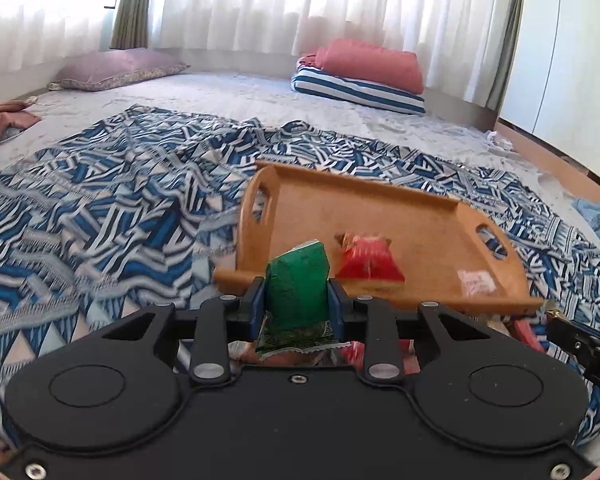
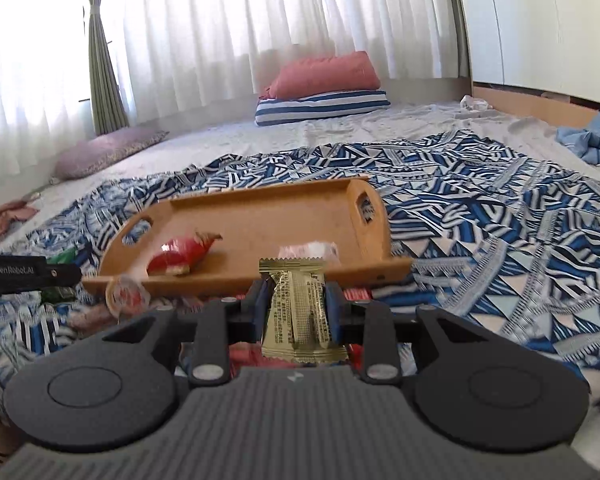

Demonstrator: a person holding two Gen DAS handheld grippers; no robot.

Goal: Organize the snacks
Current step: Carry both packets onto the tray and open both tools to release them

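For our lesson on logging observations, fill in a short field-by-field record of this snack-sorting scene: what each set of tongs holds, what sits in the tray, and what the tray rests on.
left tongs: shut on green snack packet
right tongs: shut on gold snack packet
wooden tray: holds red snack packet and clear-wrapped pink snack
tray support: blue patterned cloth
loose outside tray: round clear-wrapped snack by the near rim
background: striped cushion under a red one
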